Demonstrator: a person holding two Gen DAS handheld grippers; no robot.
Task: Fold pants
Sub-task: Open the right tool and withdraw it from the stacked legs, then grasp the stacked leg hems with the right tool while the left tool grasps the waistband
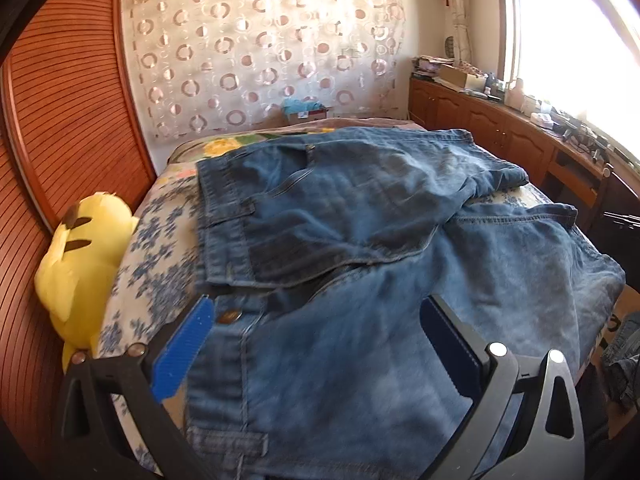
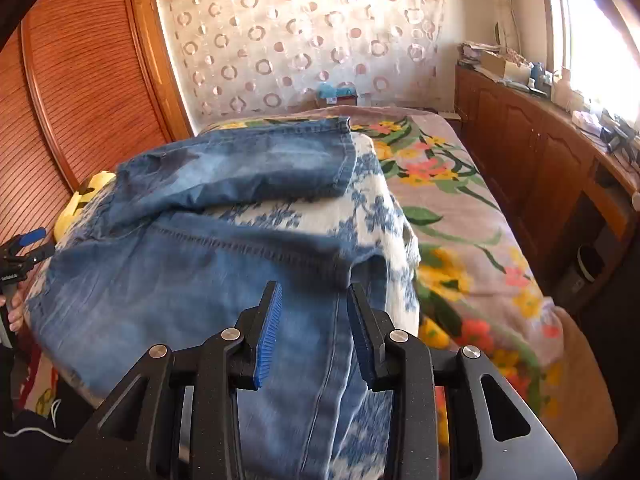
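A pair of blue denim jeans (image 1: 360, 232) lies spread on the bed, waistband toward the left and legs running right. My left gripper (image 1: 316, 316) is open, its blue pads straddling the waistband near the metal button (image 1: 230, 315). In the right wrist view the jeans (image 2: 180, 272) cover a white and blue floral cloth (image 2: 384, 216). My right gripper (image 2: 314, 300) is open over a leg of the jeans near its seam. The left gripper (image 2: 24, 248) shows at the far left edge of the right wrist view.
A yellow plush toy (image 1: 84, 252) sits at the left against a wooden slatted headboard (image 1: 60, 120). A flowered bedspread (image 2: 472, 240) covers the bed. A wooden cabinet (image 1: 500, 120) with clutter runs along the right under the window. A small box (image 1: 306, 110) stands at the far end.
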